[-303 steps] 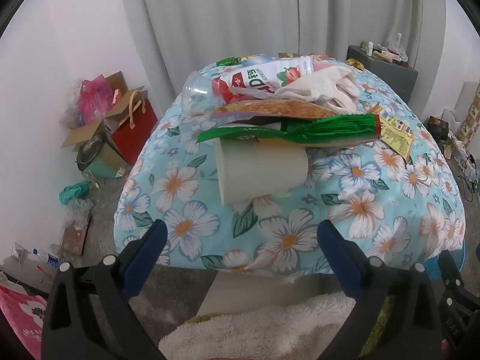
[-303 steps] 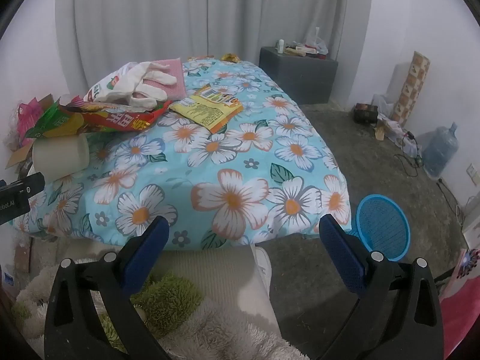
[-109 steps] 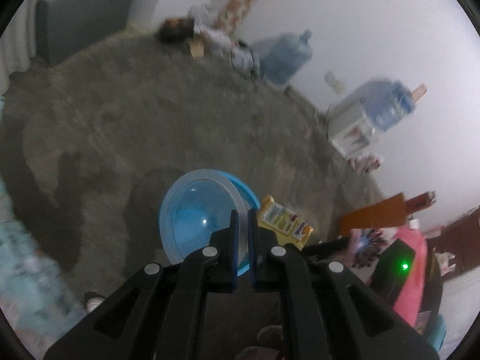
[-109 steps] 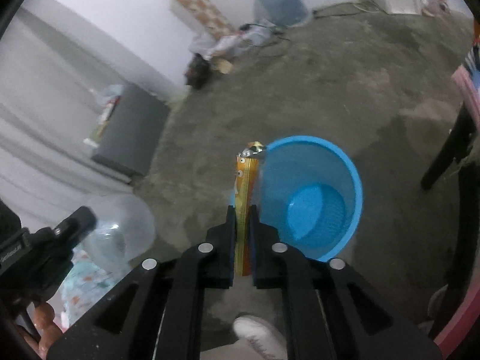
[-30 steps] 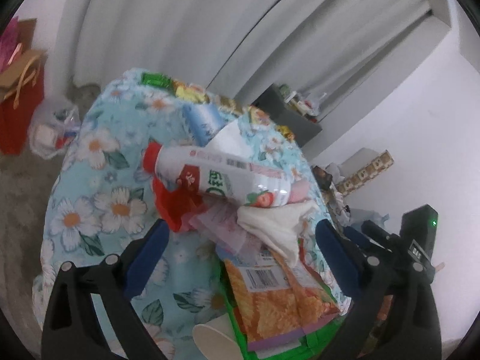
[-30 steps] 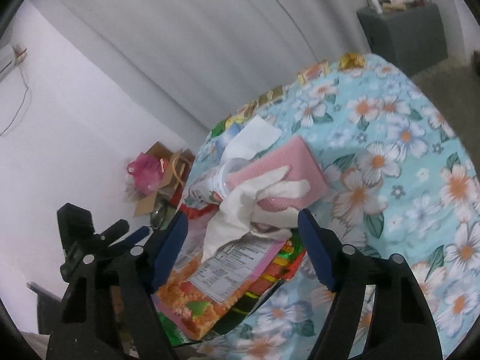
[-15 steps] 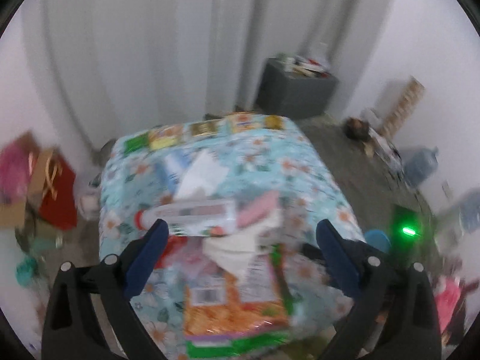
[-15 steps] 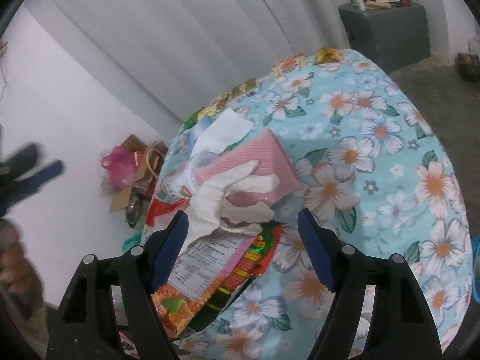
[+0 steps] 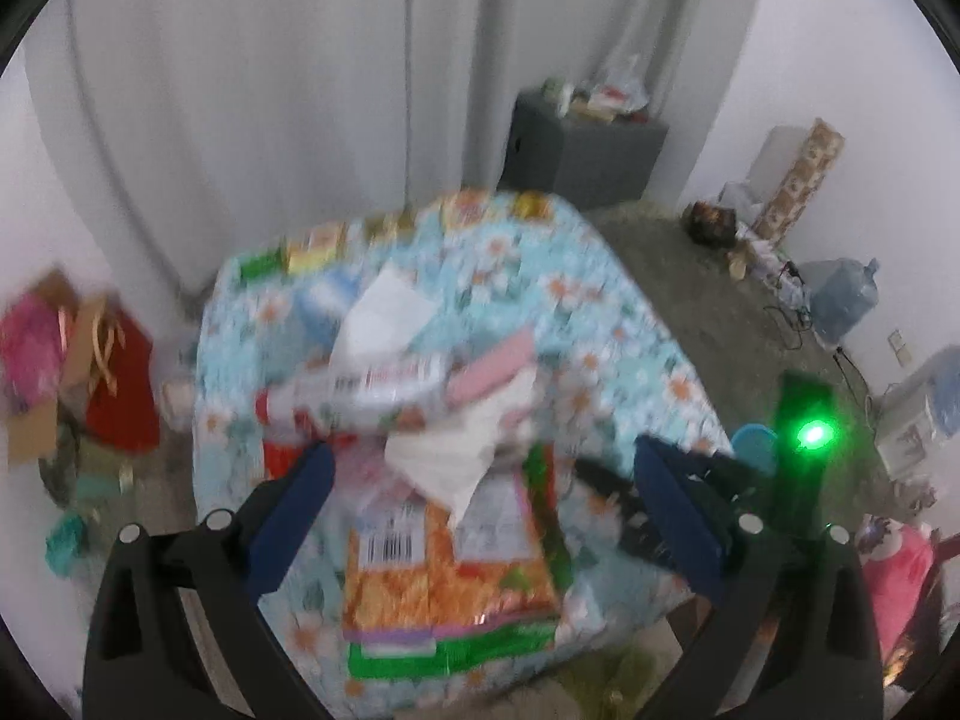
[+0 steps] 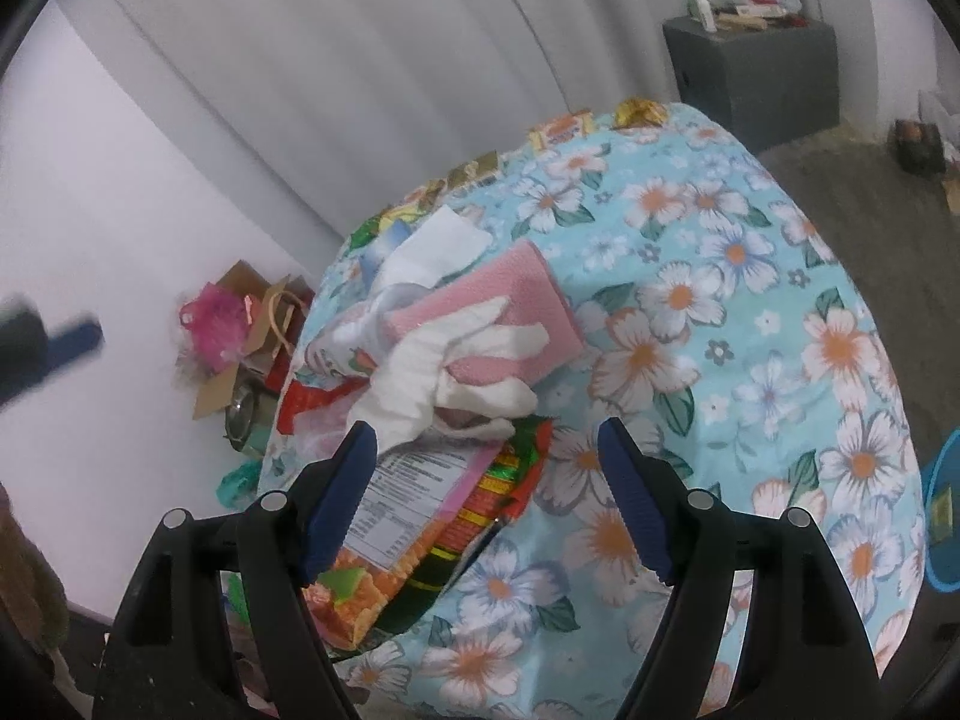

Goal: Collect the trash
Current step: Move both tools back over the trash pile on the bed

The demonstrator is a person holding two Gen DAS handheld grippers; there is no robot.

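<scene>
A pile of trash lies on the floral tablecloth (image 10: 750,312): an orange snack bag (image 9: 444,588), a white glove (image 10: 456,366) on a pink cloth (image 10: 510,300), a white bottle with a red label (image 9: 372,387), a white tissue (image 9: 384,312) and a green wrapper (image 9: 444,654). My left gripper (image 9: 480,510) is open, high above the pile's near end. My right gripper (image 10: 486,480) is open just in front of the glove and snack bag (image 10: 384,516). The blue trash basket (image 9: 753,444) stands on the floor right of the table.
Small wrappers (image 10: 564,126) line the table's far edge. A grey cabinet (image 10: 756,66) stands by the curtain. Boxes and a red bag (image 9: 114,384) sit on the floor to the left. Water jugs (image 9: 840,306) stand at the right wall.
The left gripper has kept swinging and rising over the table, its view blurred. The right gripper has moved a little closer to the glove. Both stay open.
</scene>
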